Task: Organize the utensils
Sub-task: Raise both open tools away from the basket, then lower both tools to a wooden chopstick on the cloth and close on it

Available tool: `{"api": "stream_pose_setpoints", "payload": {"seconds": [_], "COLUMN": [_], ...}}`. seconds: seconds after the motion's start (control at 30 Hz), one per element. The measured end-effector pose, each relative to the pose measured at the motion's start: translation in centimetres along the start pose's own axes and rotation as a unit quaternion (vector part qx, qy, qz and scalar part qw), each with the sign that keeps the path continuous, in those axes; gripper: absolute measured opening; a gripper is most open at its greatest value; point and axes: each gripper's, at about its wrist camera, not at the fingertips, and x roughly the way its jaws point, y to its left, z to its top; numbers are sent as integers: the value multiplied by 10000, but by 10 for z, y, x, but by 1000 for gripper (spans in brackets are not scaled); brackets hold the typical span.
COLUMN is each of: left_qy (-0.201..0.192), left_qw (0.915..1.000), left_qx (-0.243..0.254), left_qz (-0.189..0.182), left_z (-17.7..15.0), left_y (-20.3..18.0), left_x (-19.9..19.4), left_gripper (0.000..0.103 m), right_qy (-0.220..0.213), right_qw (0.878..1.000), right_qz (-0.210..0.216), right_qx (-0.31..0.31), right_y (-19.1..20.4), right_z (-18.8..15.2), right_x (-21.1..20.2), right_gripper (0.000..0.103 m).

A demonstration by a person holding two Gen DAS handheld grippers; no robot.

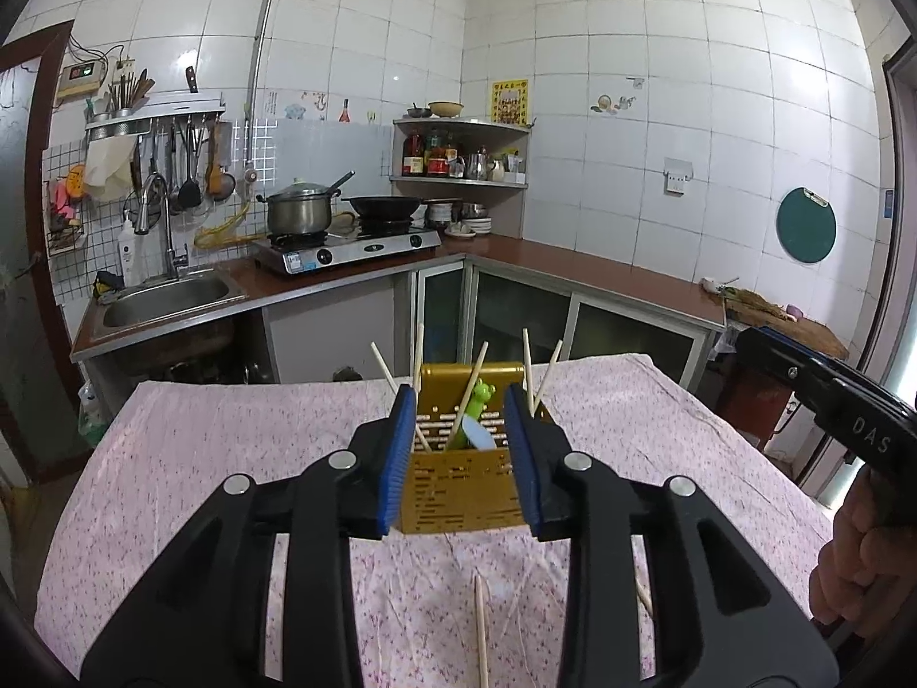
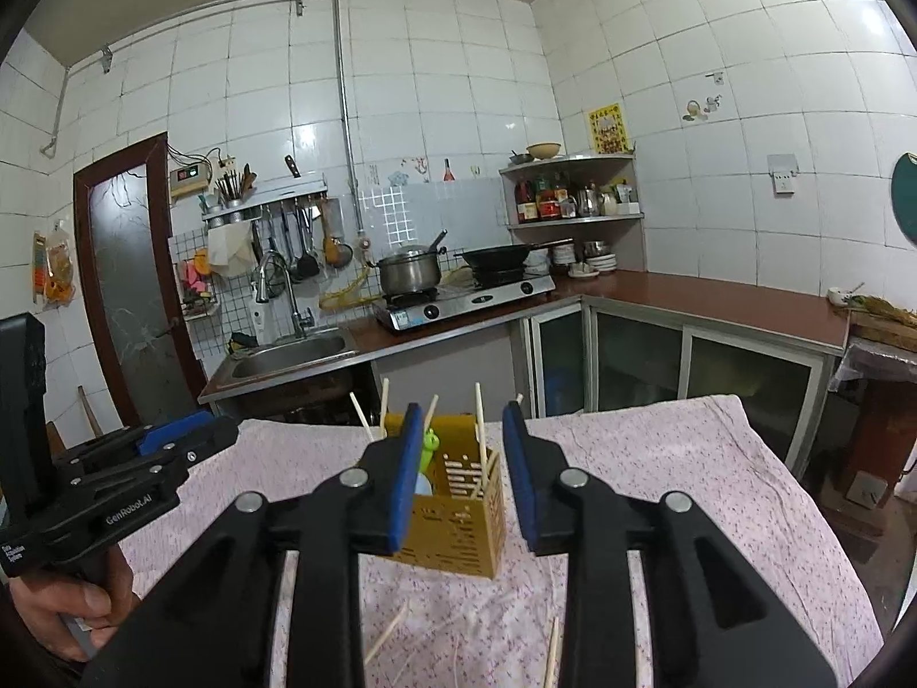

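Pink tablecloth (image 1: 229, 458) bare around central utensil holder (image 1: 458, 487)

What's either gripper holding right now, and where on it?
Nothing. The left gripper and right gripper both stand open with no chopstick between the pads; the yellow holder sits beyond them, and loose chopsticks lie on the cloth.

holder (image 1: 458, 493) on table (image 1: 172, 487) | chopsticks (image 1: 530, 367) in holder | loose chopstick (image 1: 480, 630) before holder
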Motion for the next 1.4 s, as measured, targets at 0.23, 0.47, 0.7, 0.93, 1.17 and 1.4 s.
{"api": "stream_pose_setpoints", "payload": {"seconds": [0.23,0.47,0.7,0.93,1.17,1.4], "left_qy": [24,94,292,704,1449,1824], "left_qw": [10000,9999,9995,9974,9890,9826], "left_qx": [26,-23,-16,-61,-182,-177], "left_qz": [68,122,112,103,239,300], "left_z": [-7,-11,-20,-45,-99,-126], "left_y": [-1,2,-2,-1,8,9], "left_x": [-1,5,23,50,93,128], "left_gripper": [31,31,31,32,32,33], "right_qy": [-7,78,257,649,1541,2361], "right_qw": [10000,9999,9995,9973,9861,9686], "right_qz": [-47,-96,-164,-286,-598,-783], "right_qx": [5,87,123,166,147,-1], "right_y": [-4,-12,-23,-34,-56,-69], "right_z": [-6,-9,-13,-32,-88,-140], "right_x": [-5,-5,8,32,74,116], "right_gripper": [30,30,30,30,30,30]}}
